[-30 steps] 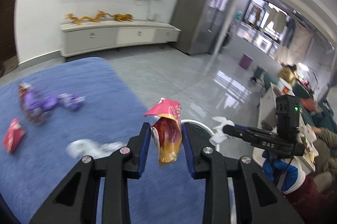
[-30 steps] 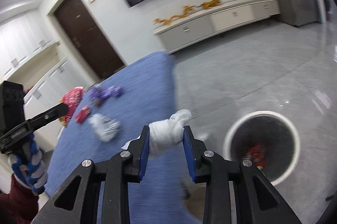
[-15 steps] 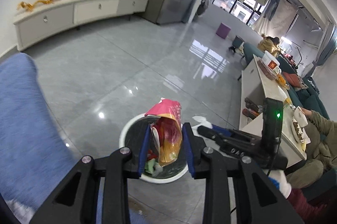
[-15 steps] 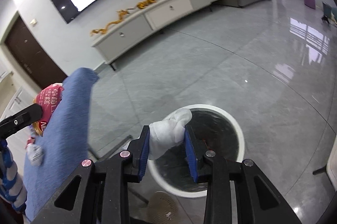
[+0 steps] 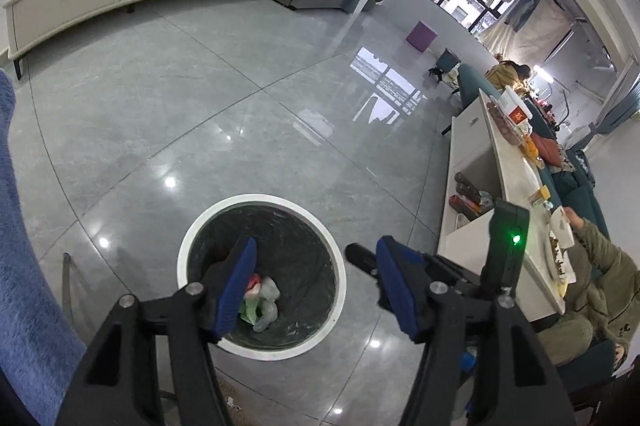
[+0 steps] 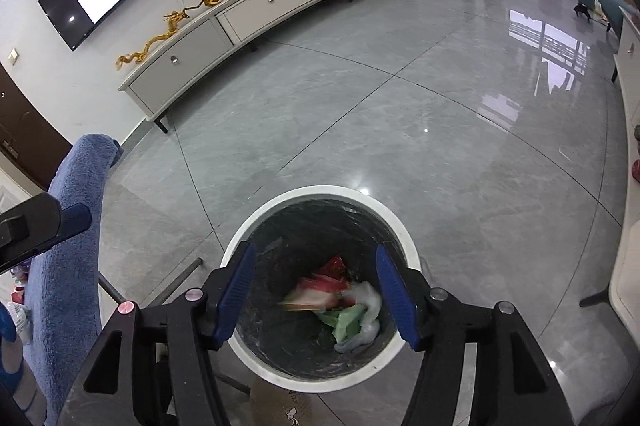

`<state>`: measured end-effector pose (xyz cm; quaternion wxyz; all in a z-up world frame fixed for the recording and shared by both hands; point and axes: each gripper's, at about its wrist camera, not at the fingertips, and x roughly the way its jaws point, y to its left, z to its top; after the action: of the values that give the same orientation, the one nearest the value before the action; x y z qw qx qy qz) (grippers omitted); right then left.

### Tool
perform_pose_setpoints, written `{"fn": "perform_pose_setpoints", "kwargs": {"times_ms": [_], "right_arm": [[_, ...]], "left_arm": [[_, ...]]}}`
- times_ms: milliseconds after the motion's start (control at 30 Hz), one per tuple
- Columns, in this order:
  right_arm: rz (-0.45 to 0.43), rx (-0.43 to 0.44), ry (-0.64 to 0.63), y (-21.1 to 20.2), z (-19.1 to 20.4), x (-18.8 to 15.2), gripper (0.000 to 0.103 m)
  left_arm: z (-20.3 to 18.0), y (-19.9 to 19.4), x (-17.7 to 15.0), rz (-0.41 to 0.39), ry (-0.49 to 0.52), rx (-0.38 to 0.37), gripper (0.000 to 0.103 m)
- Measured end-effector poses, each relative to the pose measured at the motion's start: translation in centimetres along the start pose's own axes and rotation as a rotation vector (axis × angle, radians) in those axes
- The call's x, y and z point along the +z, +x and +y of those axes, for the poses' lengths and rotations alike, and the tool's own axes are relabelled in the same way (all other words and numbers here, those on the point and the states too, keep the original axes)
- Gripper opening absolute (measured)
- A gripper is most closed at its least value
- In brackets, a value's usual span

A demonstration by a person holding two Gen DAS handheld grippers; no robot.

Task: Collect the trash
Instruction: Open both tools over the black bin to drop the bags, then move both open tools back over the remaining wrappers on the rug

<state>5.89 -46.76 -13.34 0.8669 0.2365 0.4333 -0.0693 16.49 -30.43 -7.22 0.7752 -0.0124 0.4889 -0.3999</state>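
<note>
A round white-rimmed trash bin (image 5: 192,238) lined with a black bag stands on the grey floor; it also shows in the right wrist view (image 6: 404,226). Trash (image 6: 340,302) lies at its bottom: a red and yellow snack bag, green scraps and white tissue; some of it shows in the left wrist view (image 5: 260,300). My left gripper (image 5: 314,282) is open and empty above the bin. My right gripper (image 6: 314,290) is open and empty above the bin. The right gripper's tip (image 5: 360,256) shows in the left wrist view.
A blue-covered table (image 6: 76,266) lies to the left; it also shows in the left wrist view (image 5: 16,246). A white TV cabinet (image 6: 248,13) stands along the far wall. A white counter (image 5: 500,169) and a seated person (image 5: 592,290) are at the right.
Both grippers have opened over the bin. The snack bag has left the left gripper and the white tissue has left the right one; both now lie in the bin.
</note>
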Motion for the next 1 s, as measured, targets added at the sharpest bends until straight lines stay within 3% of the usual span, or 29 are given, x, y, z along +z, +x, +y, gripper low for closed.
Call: {"fn": "perform_pose_setpoints", "kwargs": {"times_ms": [167,400,633,1000], "right_arm": [[-0.035,0.014,0.030,-2.3,-0.3,-0.5,0.060],[-0.088,0.078,-0.024,-6.6,3.2,-0.8,0.060],[-0.167,0.165,-0.141,-11.9,9.6,-0.4,0.060],[-0.242,0.305,-0.337,-17.5,21.5,0.6,0.060]], "left_arm": [[-1.0,-2.7,-1.4,-0.034,0.031,0.054,0.061],[0.3,-9.1,-4.6,-0.096,0.038,0.133,0.061],[2.7,-17.6,-7.5,-0.237,0.020,0.250,0.061],[11.4,-31.6,-12.4,-0.448,-0.148,0.422,0.061]]}}
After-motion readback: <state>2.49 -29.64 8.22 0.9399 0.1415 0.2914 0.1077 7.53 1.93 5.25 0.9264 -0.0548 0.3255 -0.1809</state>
